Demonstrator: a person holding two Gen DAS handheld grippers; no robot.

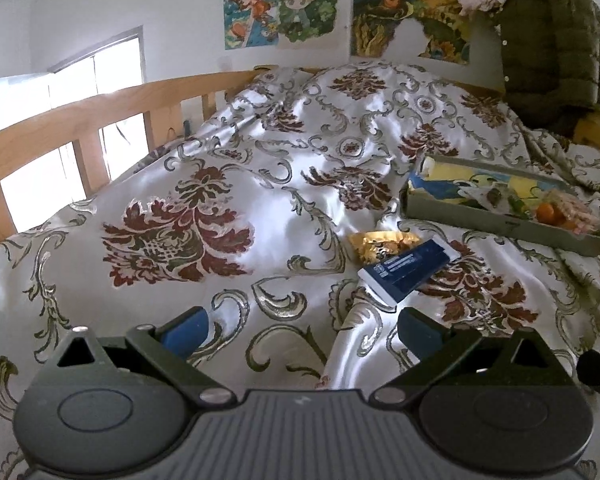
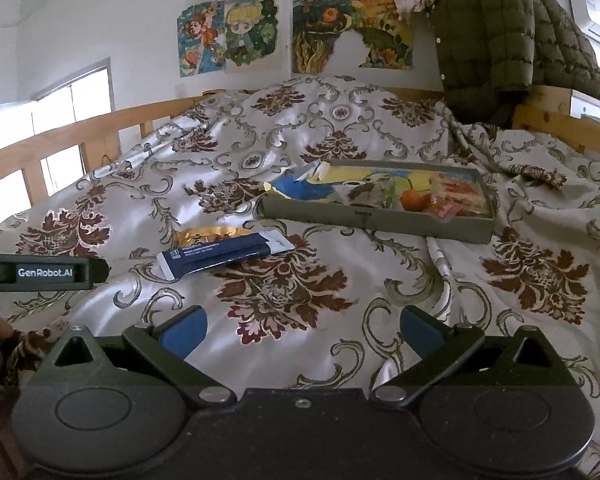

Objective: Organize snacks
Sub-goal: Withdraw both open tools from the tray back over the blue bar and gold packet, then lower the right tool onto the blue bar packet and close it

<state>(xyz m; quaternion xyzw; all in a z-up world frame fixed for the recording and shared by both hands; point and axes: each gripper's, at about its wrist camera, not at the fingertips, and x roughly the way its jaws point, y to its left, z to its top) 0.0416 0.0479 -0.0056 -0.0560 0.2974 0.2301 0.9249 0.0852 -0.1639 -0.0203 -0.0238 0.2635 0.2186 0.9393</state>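
A dark blue snack packet [image 1: 406, 270] [image 2: 224, 255] lies on the patterned bedspread, partly over a gold-wrapped snack [image 1: 376, 245] [image 2: 204, 236]. A grey tray [image 1: 480, 220] [image 2: 380, 224] beyond them holds several snacks, among them a blue-and-yellow bag [image 2: 300, 188], a small orange fruit [image 2: 411, 200] and pink-red packets [image 2: 460, 196]. My left gripper [image 1: 302, 330] is open and empty, just short of the blue packet. My right gripper [image 2: 302, 330] is open and empty, nearer than the tray. The left gripper's body [image 2: 44, 272] shows at the left edge of the right wrist view.
A wooden bed rail [image 1: 100, 120] [image 2: 80, 132] runs along the left. A green quilted jacket [image 1: 552, 52] [image 2: 500, 40] hangs over the far right bed frame. Posters [image 2: 240, 36] hang on the back wall. The bedspread [image 2: 284, 292] is wrinkled.
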